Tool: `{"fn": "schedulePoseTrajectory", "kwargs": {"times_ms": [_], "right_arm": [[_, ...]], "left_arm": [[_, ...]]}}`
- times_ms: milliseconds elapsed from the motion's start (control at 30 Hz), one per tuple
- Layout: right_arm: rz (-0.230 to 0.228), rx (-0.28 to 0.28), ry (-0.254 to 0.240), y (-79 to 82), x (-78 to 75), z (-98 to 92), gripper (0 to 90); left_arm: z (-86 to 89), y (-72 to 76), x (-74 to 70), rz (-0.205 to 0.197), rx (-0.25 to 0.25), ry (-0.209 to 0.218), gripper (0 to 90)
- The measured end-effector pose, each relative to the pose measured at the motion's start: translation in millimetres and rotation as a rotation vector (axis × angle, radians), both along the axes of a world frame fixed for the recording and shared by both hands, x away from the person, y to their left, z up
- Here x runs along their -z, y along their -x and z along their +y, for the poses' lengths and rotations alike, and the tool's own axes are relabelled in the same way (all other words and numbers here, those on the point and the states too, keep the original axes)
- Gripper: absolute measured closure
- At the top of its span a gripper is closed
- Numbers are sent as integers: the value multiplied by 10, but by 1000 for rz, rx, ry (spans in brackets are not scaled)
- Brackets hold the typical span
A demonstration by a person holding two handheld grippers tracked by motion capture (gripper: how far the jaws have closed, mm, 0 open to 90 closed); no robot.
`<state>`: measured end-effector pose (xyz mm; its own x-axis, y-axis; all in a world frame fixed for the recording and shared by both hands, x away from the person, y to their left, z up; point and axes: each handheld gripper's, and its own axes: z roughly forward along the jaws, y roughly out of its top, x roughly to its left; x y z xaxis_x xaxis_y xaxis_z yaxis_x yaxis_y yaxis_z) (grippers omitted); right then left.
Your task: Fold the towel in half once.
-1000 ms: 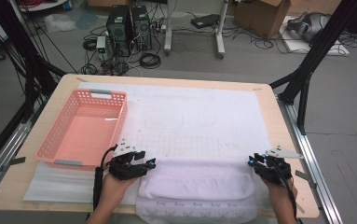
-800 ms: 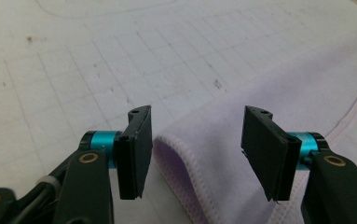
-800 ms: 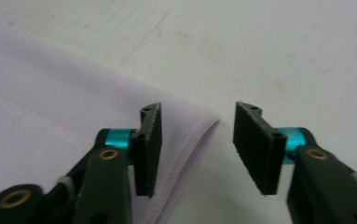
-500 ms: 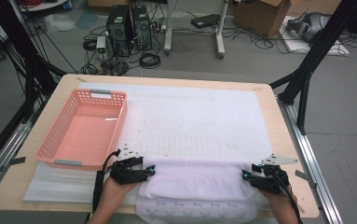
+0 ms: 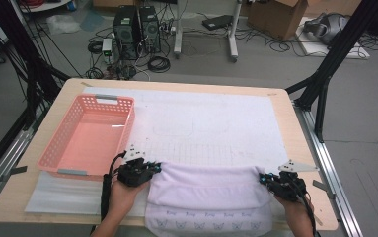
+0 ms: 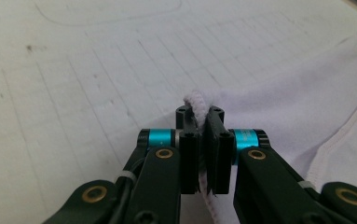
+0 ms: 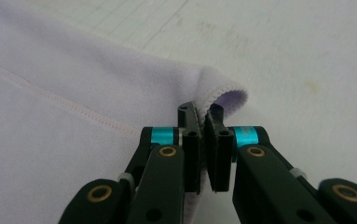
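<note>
A white gridded mat (image 5: 211, 123) covered the desk. At its near edge the lilac towel (image 5: 206, 197) was pinched at both far corners, left gripper (image 6: 203, 122) and right gripper (image 7: 203, 120) just closed; folding seemingly remained.

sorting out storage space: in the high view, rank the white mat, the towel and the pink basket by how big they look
1. white mat, clearly largest.
2. towel, though its near edge hangs off the table.
3. pink basket, close to the towel in looks, so this ranking is unsure.

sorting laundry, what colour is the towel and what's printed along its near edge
Pale lilac towel, a row of small butterflies along the near edge; high view shows it best.
</note>
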<state>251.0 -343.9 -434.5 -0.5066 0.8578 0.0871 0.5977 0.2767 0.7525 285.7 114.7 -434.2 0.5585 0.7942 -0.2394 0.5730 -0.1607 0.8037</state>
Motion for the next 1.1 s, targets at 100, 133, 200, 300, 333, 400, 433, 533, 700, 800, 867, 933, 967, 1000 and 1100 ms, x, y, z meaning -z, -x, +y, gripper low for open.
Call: {"fn": "schedulePoseTrajectory", "kwargs": {"times_ms": [100, 133, 200, 300, 333, 400, 433, 533, 700, 800, 867, 933, 967, 1000, 1100], "right_arm": [[-34, 26, -26, -53, -48, -27, 866], [-41, 32, -37, -72, -60, -39, 866], [-47, 39, -41, -126, -75, -56, 866], [-51, 51, -47, -238, -89, -75, 866], [-56, 57, -51, -284, -99, -83, 866], [-59, 66, -49, -390, -122, -84, 866], [-64, 67, -39, -445, -139, -88, 866], [-71, 80, -44, -630, -196, -93, 865], [-76, 88, 9, -918, -247, -54, 865], [-71, 98, 18, -1061, -233, -33, 865], [-68, 106, 9, -1145, -222, -32, 865], [-65, 111, 0, -1221, -217, -33, 865], [-61, 113, 1, -1259, -221, -33, 865], [-63, 117, 0, -1293, -227, -26, 865], [-69, 123, -4, -1395, -259, -18, 865]], "left_arm": [[-21, -96, -21, -1, -16, 13, 853], [-27, -132, -29, 0, -22, 16, 852], [-43, -208, -67, -5, -32, 14, 852], [-83, -329, -156, -21, -50, 7, 852], [-98, -378, -185, -29, -58, 5, 852], [-116, -494, -234, -31, -70, 4, 852], [-118, -560, -256, -27, -79, 6, 852], [-120, -759, -298, -24, -106, 21, 852], [-158, -1031, -304, -23, -136, 21, 851], [-160, -1161, -284, -23, -153, 29, 851], [-164, -1239, -261, -16, -161, 15, 851], [-160, -1309, -259, -13, -162, 11, 851], [-164, -1341, -269, -13, -163, 7, 851], [-161, -1368, -280, -27, -165, 3, 850], [-169, -1461, -339, -33, -173, -3, 850]]}}
